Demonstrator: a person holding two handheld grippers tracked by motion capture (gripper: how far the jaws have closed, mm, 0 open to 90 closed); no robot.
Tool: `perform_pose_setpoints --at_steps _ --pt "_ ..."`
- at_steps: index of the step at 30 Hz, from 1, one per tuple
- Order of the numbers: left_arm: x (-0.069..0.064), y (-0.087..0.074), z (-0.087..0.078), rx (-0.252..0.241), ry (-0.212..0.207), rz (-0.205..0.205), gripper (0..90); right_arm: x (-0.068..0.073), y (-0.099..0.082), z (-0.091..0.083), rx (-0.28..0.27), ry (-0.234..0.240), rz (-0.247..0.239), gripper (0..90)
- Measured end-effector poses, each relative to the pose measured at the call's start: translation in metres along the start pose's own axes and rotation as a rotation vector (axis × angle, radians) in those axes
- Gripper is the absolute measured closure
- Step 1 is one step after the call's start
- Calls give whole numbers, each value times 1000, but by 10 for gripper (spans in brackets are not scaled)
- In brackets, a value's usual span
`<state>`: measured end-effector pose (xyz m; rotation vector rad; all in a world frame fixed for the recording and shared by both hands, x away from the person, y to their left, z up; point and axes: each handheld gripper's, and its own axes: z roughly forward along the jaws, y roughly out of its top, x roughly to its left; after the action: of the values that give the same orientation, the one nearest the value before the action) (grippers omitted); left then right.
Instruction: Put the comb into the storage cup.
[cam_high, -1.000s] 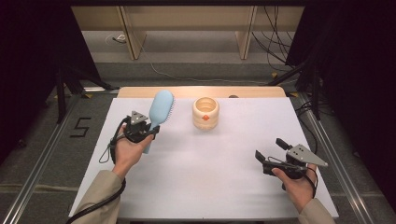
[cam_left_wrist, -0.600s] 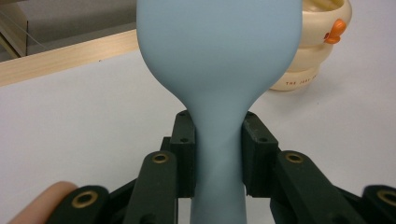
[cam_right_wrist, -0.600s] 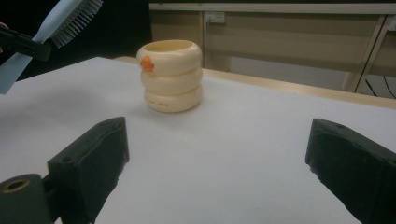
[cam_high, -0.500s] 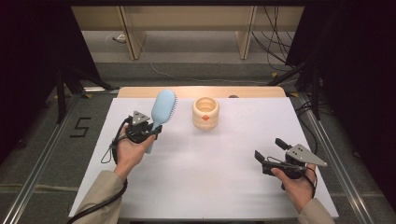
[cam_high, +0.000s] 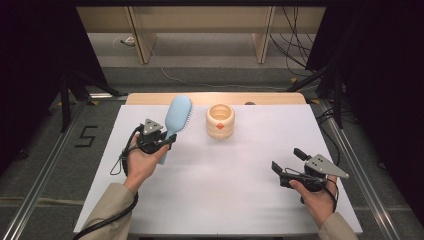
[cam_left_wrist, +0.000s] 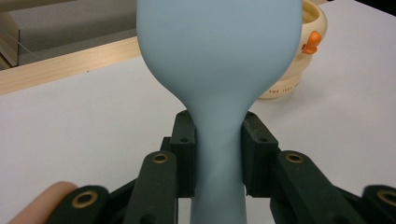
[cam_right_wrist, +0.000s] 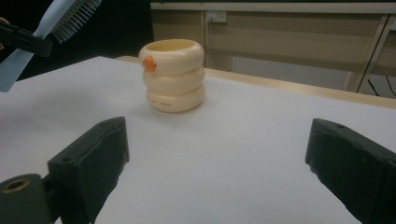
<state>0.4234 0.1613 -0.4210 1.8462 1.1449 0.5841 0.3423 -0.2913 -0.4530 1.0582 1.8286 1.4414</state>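
1. Your left claw (cam_high: 162, 141) is clamped on the neck of the pale blue hairbrush (cam_high: 176, 118), holding it off the white table (cam_high: 240, 200) with its head up and bristles facing the cup — the pickup looks done.
2. The cream ringed cup (cam_high: 220, 120) stands upright just beside the brush head, apparently empty.
3. Your right claw (cam_high: 290, 162) rests spread wide and holds nothing, well apart from the cup.
4. What seems left — lowering the brush into the cup and letting go.
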Motion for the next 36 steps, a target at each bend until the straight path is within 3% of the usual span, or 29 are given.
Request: perform_pose_setpoints --at_steps 36 --pt "-17 3 2 -19 -42 23 697 9 1 9 4 23 -7 72"
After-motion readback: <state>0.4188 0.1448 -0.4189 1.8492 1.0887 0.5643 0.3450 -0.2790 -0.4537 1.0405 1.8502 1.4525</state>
